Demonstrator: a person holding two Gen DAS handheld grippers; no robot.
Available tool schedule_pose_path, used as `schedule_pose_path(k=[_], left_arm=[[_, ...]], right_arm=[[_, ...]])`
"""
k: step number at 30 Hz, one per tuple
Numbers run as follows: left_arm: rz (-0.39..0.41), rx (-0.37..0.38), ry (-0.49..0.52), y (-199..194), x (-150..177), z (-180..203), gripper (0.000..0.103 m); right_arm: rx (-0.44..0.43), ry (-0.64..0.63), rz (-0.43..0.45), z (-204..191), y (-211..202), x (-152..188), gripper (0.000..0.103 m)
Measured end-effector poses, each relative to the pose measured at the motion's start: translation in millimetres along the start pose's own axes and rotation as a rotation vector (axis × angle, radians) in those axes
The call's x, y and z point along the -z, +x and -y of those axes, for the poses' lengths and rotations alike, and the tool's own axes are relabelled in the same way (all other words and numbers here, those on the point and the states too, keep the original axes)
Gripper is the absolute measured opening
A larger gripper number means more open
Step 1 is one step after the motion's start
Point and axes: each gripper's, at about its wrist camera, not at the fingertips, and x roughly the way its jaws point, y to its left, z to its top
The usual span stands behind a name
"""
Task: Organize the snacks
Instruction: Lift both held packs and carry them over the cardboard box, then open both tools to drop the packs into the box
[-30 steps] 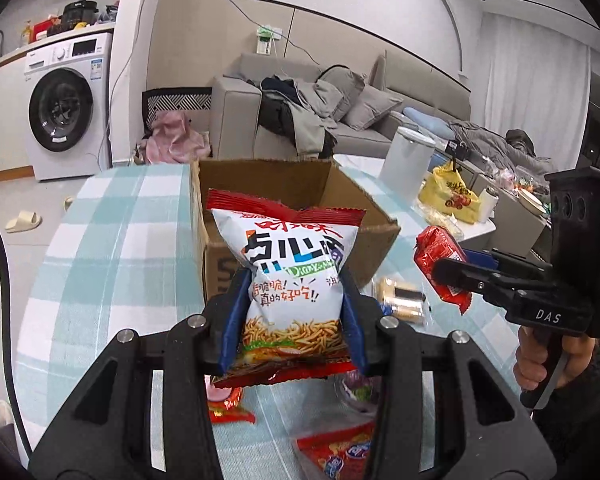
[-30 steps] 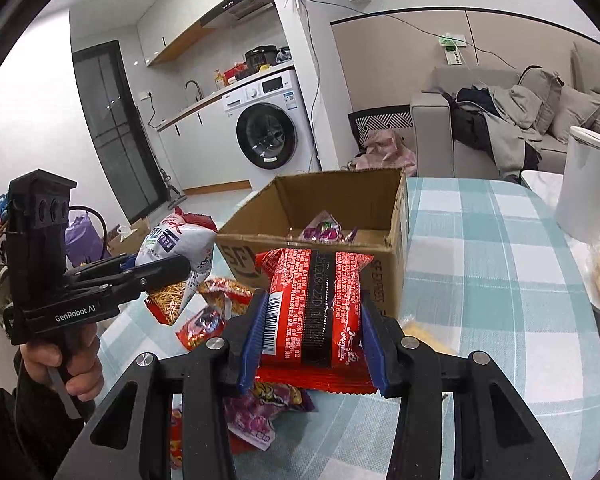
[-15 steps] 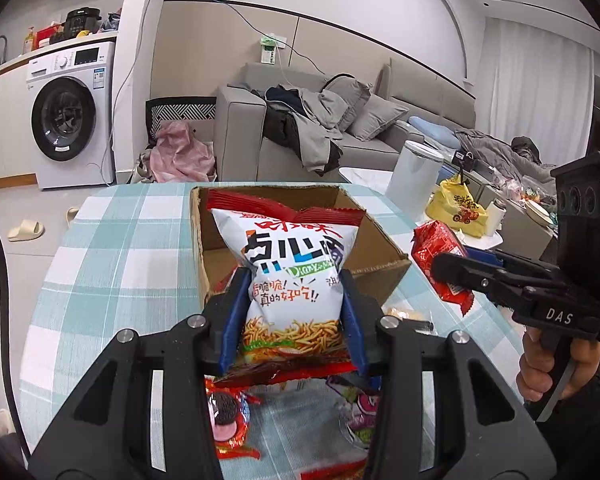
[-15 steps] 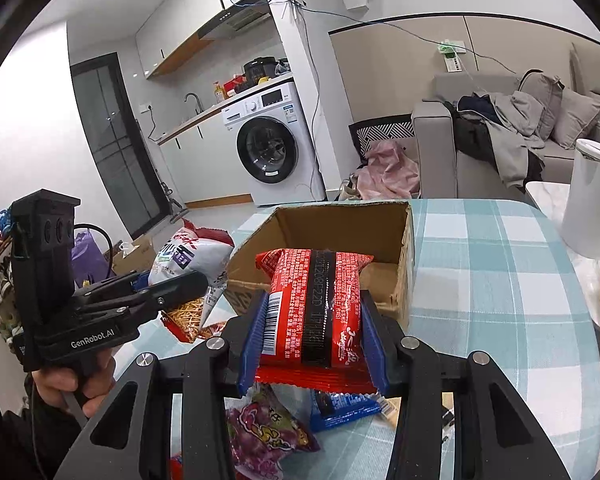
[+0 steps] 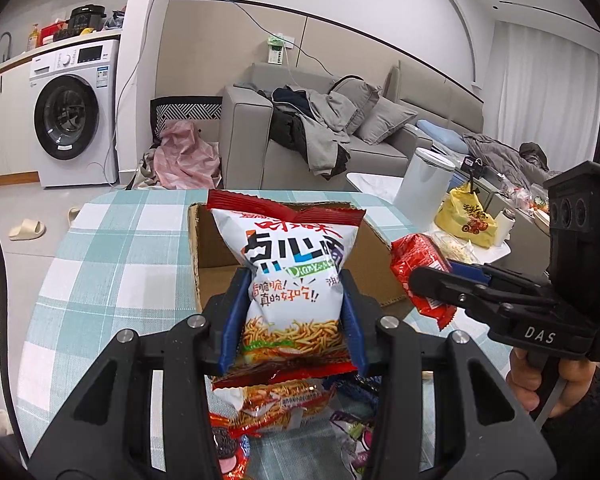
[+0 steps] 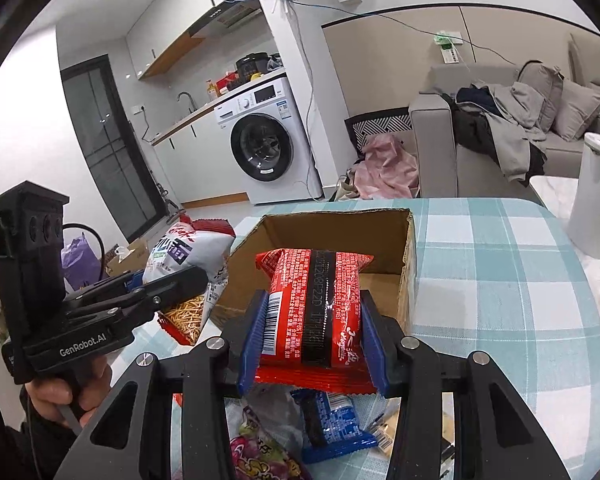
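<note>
White crisp-noodle bag with red crimped ends: upright, pinched at its lower half between blue-padded fingers of left gripper; part-closed on the bag's width. Carried in air at near rim of box, bag top overlapping box opening in left wrist view.

Red foil snack packet with black back seam: held flat, barcode side up, clamped between fingers of right gripper; narrowest setting, pads pressing both long edges. Poised at near edge of box.

Open brown corrugated cardboard box: flaps up, standing on surface; interior mostly hidden behind both packets.

Change against a second ago: box larger and lower in both views, packets now over its near wall instead of short of it; both grips unchanged. Judged meaning: transport phase nearly complete, release into box the likely next step.

Loose stock below grippers, on surface: blue-wrapped biscuit pack, purple sweet wrapper, orange noodle-snack bag, round sandwich-cookie pack. Still unsorted.

Surface: teal-and-white check tablecloth.

Surroundings: white front-loading washing machine, grey sofa with heaped clothes.
</note>
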Motion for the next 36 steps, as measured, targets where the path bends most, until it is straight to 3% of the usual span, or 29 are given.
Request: schedule_pose_path(k=[17,36], left_arm=[[-0.052,-0.032,0.008,60,-10,-9,0.04],[-0.074,-0.084,0.005,94,-7,-13,0.04]], right_arm=[[0.035,0.092,-0.011,24,37,-11,0.044],[0.034,0.128,-0.02,30,68,-20,0.045]])
